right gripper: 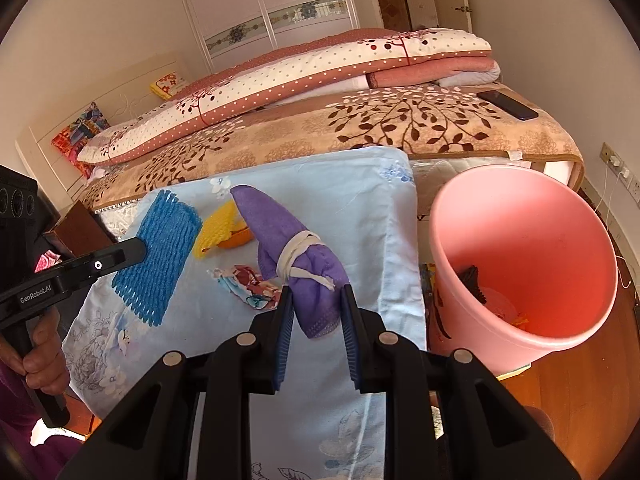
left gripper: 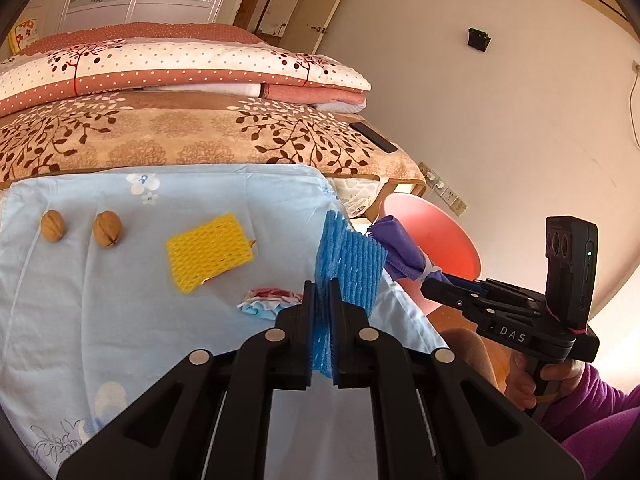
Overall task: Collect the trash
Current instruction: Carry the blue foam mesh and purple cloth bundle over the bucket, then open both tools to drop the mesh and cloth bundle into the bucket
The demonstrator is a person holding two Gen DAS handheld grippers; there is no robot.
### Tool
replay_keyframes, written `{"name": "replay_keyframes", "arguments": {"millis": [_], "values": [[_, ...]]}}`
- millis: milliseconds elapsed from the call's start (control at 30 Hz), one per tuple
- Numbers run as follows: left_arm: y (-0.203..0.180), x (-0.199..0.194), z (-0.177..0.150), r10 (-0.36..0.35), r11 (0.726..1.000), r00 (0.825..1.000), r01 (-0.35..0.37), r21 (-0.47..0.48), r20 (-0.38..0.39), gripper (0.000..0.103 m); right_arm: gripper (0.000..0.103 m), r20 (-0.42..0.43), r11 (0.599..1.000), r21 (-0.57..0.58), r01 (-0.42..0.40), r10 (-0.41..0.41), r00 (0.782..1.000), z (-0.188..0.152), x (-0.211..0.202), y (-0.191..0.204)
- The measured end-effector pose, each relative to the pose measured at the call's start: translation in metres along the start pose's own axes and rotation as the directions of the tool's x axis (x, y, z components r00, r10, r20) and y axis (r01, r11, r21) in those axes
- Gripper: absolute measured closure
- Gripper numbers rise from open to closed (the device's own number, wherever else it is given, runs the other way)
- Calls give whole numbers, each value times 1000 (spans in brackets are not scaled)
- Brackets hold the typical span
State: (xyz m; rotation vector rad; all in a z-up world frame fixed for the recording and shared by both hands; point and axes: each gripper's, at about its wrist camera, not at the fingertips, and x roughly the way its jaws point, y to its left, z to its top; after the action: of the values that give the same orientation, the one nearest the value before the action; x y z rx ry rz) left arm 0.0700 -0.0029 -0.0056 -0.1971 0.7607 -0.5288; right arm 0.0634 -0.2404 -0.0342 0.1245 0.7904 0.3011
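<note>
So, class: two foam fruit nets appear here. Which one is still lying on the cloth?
The yellow foam net: it lies flat on the light blue cloth, whereas the blue foam net is clamped in the left gripper.

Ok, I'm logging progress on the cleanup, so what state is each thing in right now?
Left claw: shut on the blue foam net, lifted.
Right claw: shut on the purple cloth bundle, tied with white string.
Yellow foam net: lying on the blue sheet.
Crumpled wrapper: lying on the sheet.
Two walnuts: on the sheet, untouched.
Pink bin: open, some trash inside.
</note>
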Motion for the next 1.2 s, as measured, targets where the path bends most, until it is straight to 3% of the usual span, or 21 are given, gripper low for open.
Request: {"name": "replay_keyframes", "arguments": {"millis": [267, 633, 1200], "values": [[-39, 38, 22, -16, 1000, 1000, 16, 25, 4, 97, 80, 55, 989, 121, 81, -88, 995, 3, -18, -49], [-91, 92, 42, -50, 997, 999, 51, 65, -21, 97, 80, 51, 951, 241, 192, -210, 976, -1, -28, -104], [-146, 168, 45, -40, 994, 996, 47, 101, -74, 97, 80, 47, 891, 371, 263, -301, 952, -9, -34, -160]]}}
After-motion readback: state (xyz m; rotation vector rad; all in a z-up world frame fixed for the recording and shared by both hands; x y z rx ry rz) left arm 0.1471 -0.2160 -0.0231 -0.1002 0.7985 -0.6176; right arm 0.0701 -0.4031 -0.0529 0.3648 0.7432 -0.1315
